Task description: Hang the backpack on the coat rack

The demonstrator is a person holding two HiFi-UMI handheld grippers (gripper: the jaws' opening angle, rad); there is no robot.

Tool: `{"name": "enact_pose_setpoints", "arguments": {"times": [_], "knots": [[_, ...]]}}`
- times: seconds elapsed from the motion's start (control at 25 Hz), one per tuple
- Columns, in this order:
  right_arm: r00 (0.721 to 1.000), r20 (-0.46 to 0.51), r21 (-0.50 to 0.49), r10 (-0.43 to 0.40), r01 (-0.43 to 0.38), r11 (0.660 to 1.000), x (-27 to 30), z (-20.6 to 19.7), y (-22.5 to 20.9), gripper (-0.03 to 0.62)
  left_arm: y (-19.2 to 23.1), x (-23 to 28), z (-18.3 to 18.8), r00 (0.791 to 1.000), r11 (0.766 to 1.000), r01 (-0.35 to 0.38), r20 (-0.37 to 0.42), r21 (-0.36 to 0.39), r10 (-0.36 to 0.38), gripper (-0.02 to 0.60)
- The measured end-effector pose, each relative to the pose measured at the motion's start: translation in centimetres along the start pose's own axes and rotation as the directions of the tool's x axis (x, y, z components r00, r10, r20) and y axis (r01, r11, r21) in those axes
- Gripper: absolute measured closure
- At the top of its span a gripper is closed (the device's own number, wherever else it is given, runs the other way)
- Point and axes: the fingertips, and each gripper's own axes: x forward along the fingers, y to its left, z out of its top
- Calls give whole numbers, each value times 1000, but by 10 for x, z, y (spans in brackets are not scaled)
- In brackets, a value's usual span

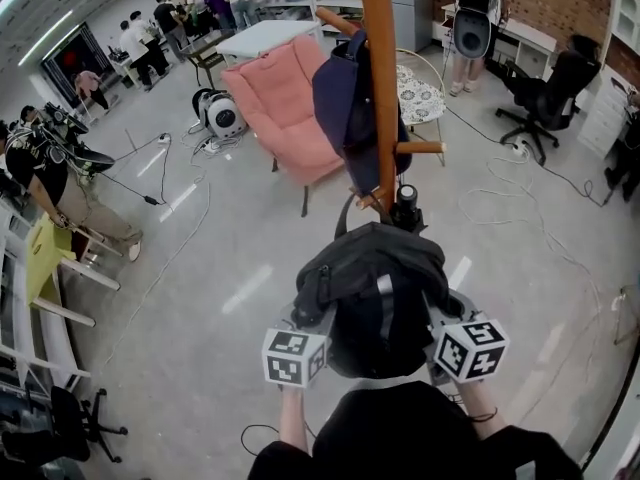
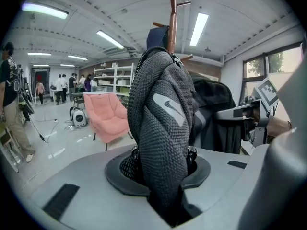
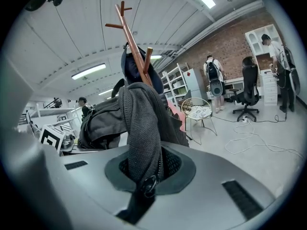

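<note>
Straps of the black backpack (image 1: 375, 288) are pinched tight: the fat mesh strap (image 2: 163, 114) in the left gripper (image 2: 163, 159), the thin strap (image 3: 141, 128) in the right gripper (image 3: 146, 169). The backpack is up in the air, near the wooden coat rack (image 1: 383, 98), where a blue bag (image 1: 338, 93) hangs

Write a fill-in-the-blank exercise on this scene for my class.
The left gripper and right gripper are both shut on a ____ backpack.
A dark ____ bag already hangs on the wooden coat rack.
The armchair beyond the rack is ____.
Missing words: black; blue; pink.
</note>
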Motion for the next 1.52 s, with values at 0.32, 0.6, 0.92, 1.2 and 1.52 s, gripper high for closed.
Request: {"name": "enact_pose_setpoints", "arguments": {"times": [0.32, 0.6, 0.92, 1.2, 1.52], "knots": [[996, 8, 40, -88, 87, 995, 19, 0, -9, 568, 17, 32, 5, 996, 996, 86, -36, 28, -85, 456], [988, 10, 58, -153, 152, 987, 30, -6, -17, 568, 25, 54, 4, 987, 988, 147, -72, 52, -143, 456], [979, -10, 70, -202, 202, 977, 41, -20, -26, 568, 30, 75, -8, 980, 984, 174, -109, 44, -169, 454], [974, -20, 78, -228, 228, 970, 47, -32, -36, 568, 30, 92, -19, 976, 982, 184, -128, 36, -179, 453], [968, -26, 90, -251, 252, 963, 55, -46, -40, 568, 35, 104, -34, 971, 981, 193, -152, 28, -186, 451]]}}
